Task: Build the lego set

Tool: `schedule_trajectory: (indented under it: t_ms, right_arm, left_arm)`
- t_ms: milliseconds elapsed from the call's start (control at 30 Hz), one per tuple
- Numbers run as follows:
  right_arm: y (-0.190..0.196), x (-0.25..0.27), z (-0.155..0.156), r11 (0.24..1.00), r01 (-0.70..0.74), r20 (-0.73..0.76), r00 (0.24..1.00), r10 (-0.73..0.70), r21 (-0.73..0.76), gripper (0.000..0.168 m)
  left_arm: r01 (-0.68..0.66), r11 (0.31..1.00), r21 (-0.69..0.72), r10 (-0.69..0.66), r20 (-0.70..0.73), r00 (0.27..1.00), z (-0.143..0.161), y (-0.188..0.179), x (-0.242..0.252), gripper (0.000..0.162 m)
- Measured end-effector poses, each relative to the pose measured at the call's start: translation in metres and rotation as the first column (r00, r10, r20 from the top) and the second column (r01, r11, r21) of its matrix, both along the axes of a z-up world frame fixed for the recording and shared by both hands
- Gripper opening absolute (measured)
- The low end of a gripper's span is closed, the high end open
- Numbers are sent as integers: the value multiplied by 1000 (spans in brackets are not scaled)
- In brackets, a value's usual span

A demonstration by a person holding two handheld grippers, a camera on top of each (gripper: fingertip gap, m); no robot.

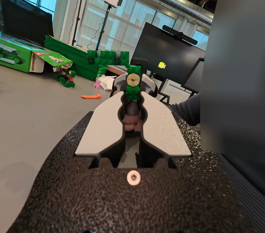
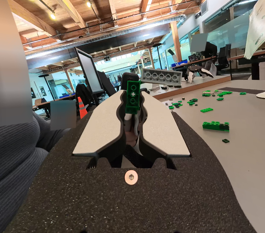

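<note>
Lego assembly (image 1: 132,83) hangs in the air between the two tongs, above the near edge of the grey tabletop (image 1: 35,111), and both sets look clamped on the same narrow green stem of it. The left tongs (image 1: 132,95) pinch its lower end on the studded side; the right tongs (image 2: 132,105) grip it from the hollow underside, where round tubes and a cross-shaped hole show.

My worry is that long, stepped arm of green plates (image 1: 109,58), which ends in a grey brick (image 2: 161,78) and reaches well out from the grip. It is held to the stem by only a few studs, as far as I can tell, so any twist between the two hands could crack the joint and drop that section onto the tabletop. The pads are smooth and wavy-edged, and the plastic is glossy and hard, so a loosened squeeze might let the thin stem slide or pivot.

Behind it, toward the far left edge, lies the torn green cardboard box (image 1: 21,57). A chunky green wall piece (image 2: 215,125) sits near the right edge, with small flat green plates (image 2: 206,110) scattered beyond it. A tan round plate (image 1: 133,80) caps the stem, studs outward.
</note>
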State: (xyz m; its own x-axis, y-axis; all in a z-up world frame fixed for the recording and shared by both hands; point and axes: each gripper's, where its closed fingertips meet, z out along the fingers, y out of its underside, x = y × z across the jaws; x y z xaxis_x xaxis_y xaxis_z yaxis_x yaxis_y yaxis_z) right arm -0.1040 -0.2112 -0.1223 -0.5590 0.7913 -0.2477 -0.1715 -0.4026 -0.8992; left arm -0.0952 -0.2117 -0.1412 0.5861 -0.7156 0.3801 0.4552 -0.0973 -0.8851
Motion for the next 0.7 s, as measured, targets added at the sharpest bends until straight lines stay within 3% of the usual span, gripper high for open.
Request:
schedule_trajectory:
  t_ms: [400, 700]
  right_arm:
    - [-5, 3, -8, 991, -66, 51, 997, 60, 117, 16]
    - [-8, 3, -11, 992, -103, 40, 994, 100, 76, 16]
  left_arm:
    - [33, 999, -29, -34, -43, 998, -7, -2, 2, 17]
    - [104, 992, -66, -105, -13, 994, -10, -3, 7, 17]
